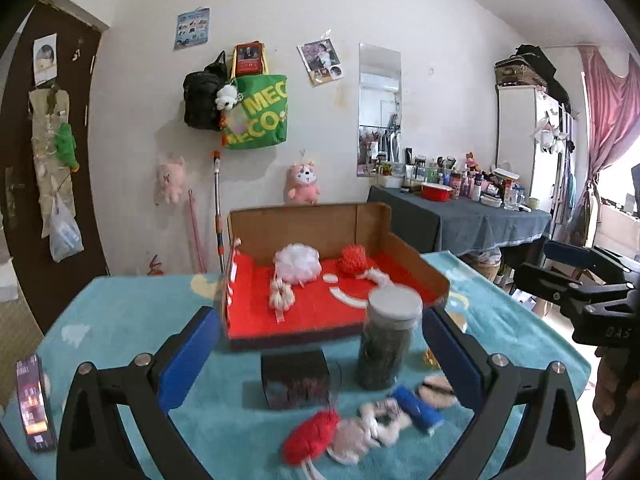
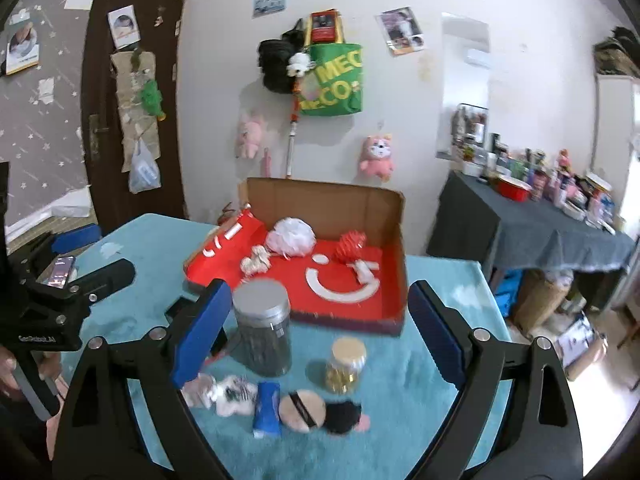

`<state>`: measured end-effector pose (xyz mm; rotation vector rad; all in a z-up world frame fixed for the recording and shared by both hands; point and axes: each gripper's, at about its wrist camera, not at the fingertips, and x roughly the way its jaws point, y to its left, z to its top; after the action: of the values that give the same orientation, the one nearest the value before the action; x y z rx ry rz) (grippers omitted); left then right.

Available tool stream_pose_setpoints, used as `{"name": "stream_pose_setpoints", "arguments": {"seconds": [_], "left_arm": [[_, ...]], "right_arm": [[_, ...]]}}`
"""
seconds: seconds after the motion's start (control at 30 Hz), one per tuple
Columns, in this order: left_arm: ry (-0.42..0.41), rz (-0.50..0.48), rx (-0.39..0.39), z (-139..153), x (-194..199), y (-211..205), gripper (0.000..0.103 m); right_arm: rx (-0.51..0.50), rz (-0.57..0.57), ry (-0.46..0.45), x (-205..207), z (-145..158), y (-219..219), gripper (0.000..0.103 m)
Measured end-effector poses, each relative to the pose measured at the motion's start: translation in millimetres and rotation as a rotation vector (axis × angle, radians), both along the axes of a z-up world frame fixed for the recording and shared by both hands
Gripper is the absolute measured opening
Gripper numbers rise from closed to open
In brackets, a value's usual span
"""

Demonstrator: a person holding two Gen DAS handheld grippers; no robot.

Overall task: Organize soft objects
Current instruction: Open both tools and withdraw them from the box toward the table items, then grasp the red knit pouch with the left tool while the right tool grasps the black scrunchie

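Both grippers are held wide open and empty above the counter (image 1: 120,312). Just ahead of the left gripper (image 1: 320,356) a red pompom (image 1: 310,436) and blue roll (image 1: 416,406) are seen; beyond the right gripper (image 2: 320,328), the box (image 2: 332,208) holds a white puff (image 2: 291,238).

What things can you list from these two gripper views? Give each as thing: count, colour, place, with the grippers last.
Cardboard box: one, brown with red lining, table's far side.
Mesh puff: one, white, in box.
Knitted ball: one, red, in box.
Tall jar: one, dark with grey lid, before box.
Small jar: one, gold, beside tall jar.
Blue roll: one, near edge.
Powder puff: one, beige, beside blue roll.
Red pompom: one, near edge.
Black cube: one, before box.
Table cover: one, teal.
Left gripper: open.
Right gripper: open.
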<state>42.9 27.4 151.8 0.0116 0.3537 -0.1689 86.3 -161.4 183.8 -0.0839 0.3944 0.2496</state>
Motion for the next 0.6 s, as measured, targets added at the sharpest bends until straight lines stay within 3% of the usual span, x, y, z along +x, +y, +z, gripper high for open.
{"name": "stream_pose_setpoints", "arguments": {"seconds": [0.23, 0.6], "left_arm": [[0.053, -0.005, 0.04, -50, -12, -17, 0.103], [0.218, 0.02, 0.033, -114, 3, -13, 0.103]], "right_arm": [[0.002, -0.067, 0.047, -23, -57, -3, 0.091], [0.018, -0.11, 0.187, -10, -129, -12, 0.091]]}}
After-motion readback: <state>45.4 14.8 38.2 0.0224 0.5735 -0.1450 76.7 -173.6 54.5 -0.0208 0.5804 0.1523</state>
